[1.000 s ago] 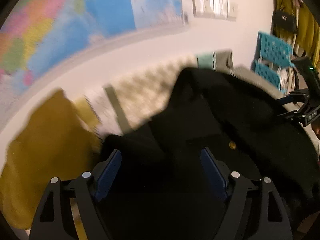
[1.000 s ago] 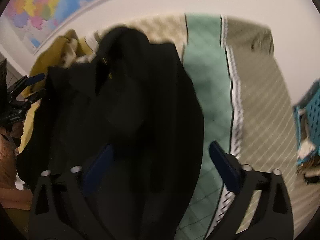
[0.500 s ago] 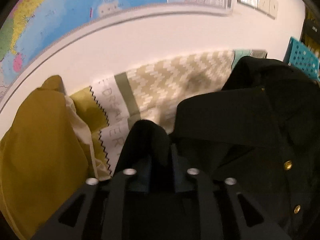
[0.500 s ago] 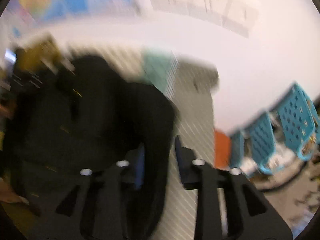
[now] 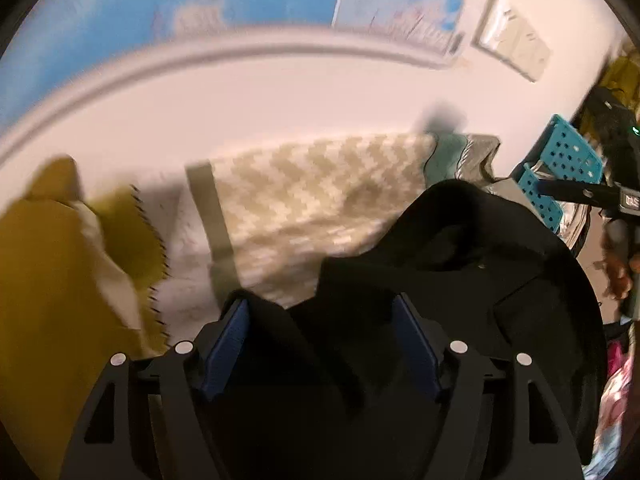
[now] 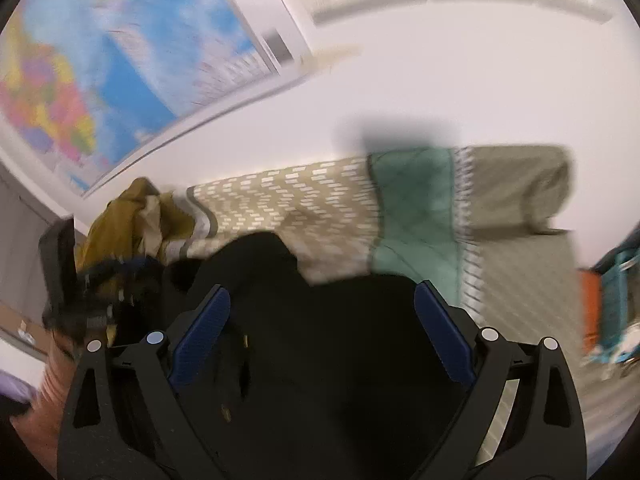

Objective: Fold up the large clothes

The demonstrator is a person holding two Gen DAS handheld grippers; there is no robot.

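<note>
A large black button-up garment [image 5: 460, 280] lies bunched on the patterned bed cover [image 5: 312, 184]. It also shows in the right wrist view [image 6: 320, 340]. My left gripper [image 5: 322, 344] is open with its blue pads either side of the black cloth, gripping nothing. My right gripper [image 6: 322, 336] is open just above the same garment, near its buttons. The right gripper also shows far right in the left wrist view [image 5: 592, 196], and the left gripper shows blurred at the left in the right wrist view [image 6: 92, 280].
A mustard-yellow garment [image 5: 52, 280] lies heaped at the left of the bed. A green and grey quilt [image 6: 420, 208] covers the right part. Teal baskets [image 5: 560, 172] stand to the right. A wall map [image 6: 120, 60] hangs behind the bed.
Both grippers were shut on the black garment half a second ago and have now opened, letting it drop onto the bed. Both views are blurred by motion.
</note>
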